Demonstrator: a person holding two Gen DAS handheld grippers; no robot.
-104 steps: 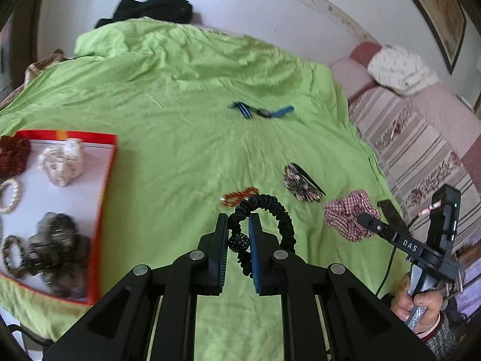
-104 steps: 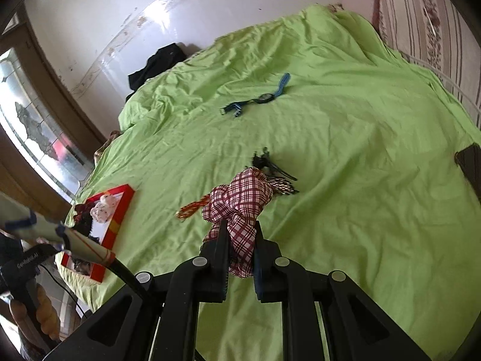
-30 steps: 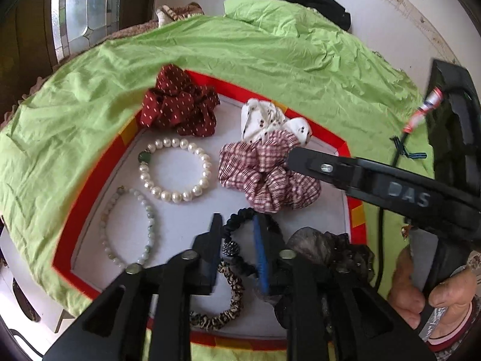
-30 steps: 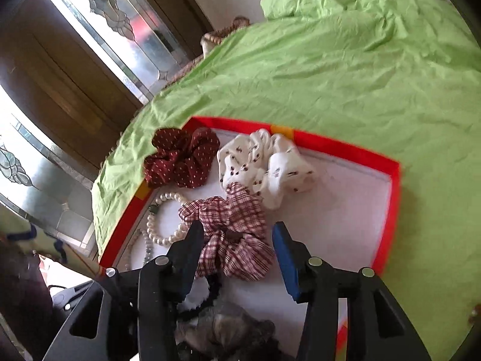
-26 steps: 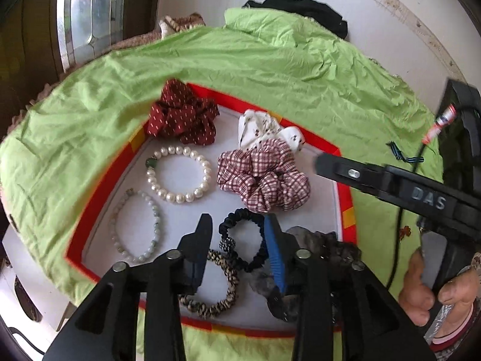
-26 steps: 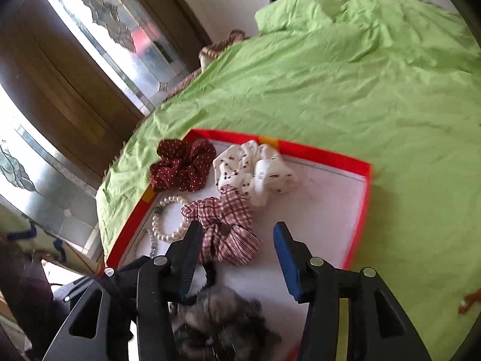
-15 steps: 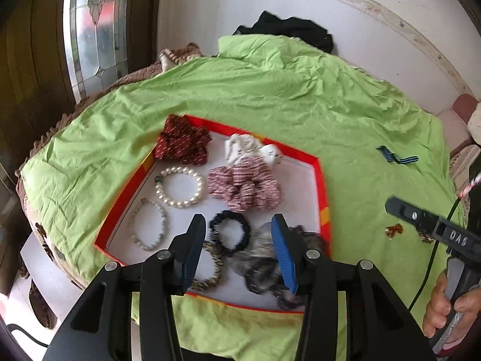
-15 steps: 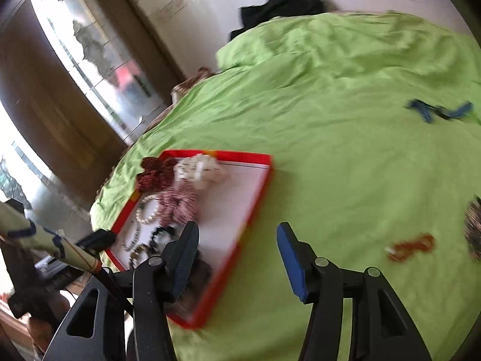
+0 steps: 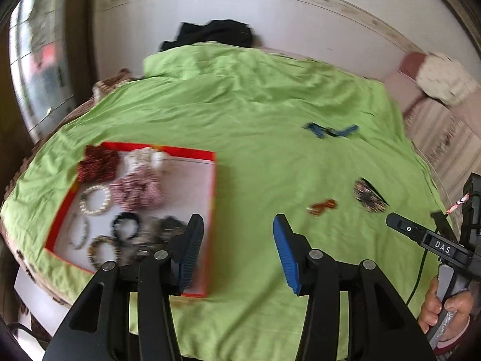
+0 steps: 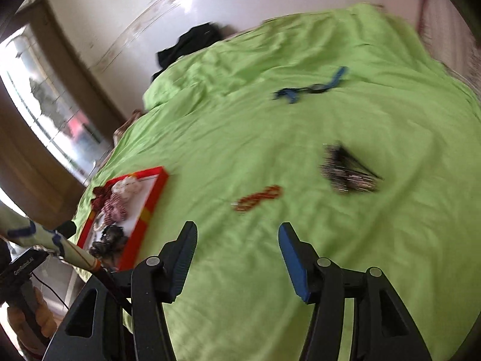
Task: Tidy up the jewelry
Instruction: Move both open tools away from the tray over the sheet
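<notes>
Green bedsheet point(image 9: 255, 126) lies under both empty grippers (left gripper point(image 9: 237, 252) opening, right gripper point(image 10: 237, 261) apart), orange bracelet point(image 10: 258, 198) ahead.

Black garment point(image 9: 210, 33) beyond green bedspread point(image 9: 240, 114)

Left tongs point(image 9: 237, 249) are opening, empty between the pads; right tongs point(image 10: 237, 258) also gape empty, both angled downward.

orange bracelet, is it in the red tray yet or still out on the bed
Out. The orange bracelet lies on the green bedcover, well clear of the red tray, with bare cover between them. Neither gripper holds it.
</notes>
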